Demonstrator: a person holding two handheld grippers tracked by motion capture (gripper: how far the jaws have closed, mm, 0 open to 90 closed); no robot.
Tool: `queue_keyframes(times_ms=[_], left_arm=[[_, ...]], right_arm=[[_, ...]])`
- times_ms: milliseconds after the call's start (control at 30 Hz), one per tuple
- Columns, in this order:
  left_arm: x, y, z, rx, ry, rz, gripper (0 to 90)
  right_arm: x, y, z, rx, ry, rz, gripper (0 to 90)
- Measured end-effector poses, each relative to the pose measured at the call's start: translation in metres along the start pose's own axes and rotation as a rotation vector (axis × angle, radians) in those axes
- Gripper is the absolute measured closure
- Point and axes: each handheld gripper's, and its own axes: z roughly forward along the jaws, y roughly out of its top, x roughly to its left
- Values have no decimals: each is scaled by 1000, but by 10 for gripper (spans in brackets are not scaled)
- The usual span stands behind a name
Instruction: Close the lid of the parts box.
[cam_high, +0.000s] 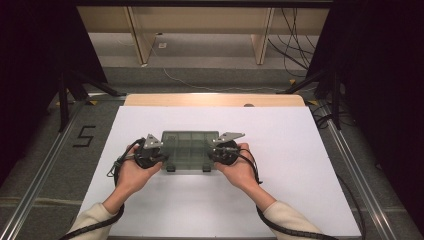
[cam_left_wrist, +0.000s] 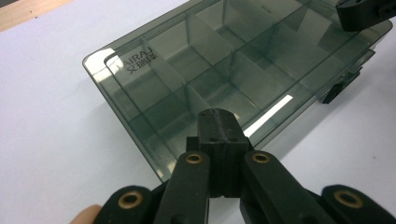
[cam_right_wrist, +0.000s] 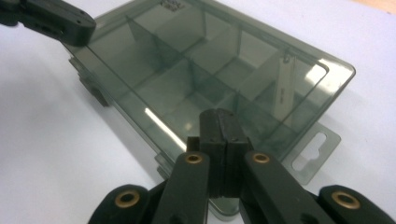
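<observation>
A smoky grey, see-through plastic organiser box (cam_high: 190, 150) with a closed lid and inner dividers lies flat on the white-covered desk (cam_high: 280, 150), a little toward the person's side of its middle. Two dark latches (cam_high: 189, 168) sit on its near long edge. In the left gripper view, raised lettering marks one corner of the lid; in the right gripper view, a clear hang tab (cam_right_wrist: 314, 151) juts from the box's short end, and a pale label (cam_right_wrist: 283, 88) shows through the lid.

The left claw (cam_high: 161, 151) is at the box's left short end, its jaws pressed fully together with nothing between them; in its own view the tips (cam_left_wrist: 220, 125) lie over the lid's edge. The right claw (cam_high: 214, 151) mirrors it at the right short end, jaws likewise closed tight on nothing, tips (cam_right_wrist: 220, 122) over the lid's rim. Whether either tip actually touches the lid, I cannot tell. Both hands grip the claws' bodies, cream sleeves (cam_high: 290, 220) entering from the desk's near edge.
</observation>
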Motion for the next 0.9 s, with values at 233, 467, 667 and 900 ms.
queue_keyframes(times_ms=[233,467,667,900], left_arm=[[-1,-3,3,-2,8,-1,895],[-2,-4,3,-8,16,-6,890],[-6,-5,5,-49,28,-28,820],[-2,-3,-2,-94,47,43,625]], right_arm=[[-1,-4,3,-13,-10,4,900],[-2,-4,1,5,10,19,884],[-6,-4,-1,-16,29,24,802],[-11,-3,-7,-76,27,11,659]])
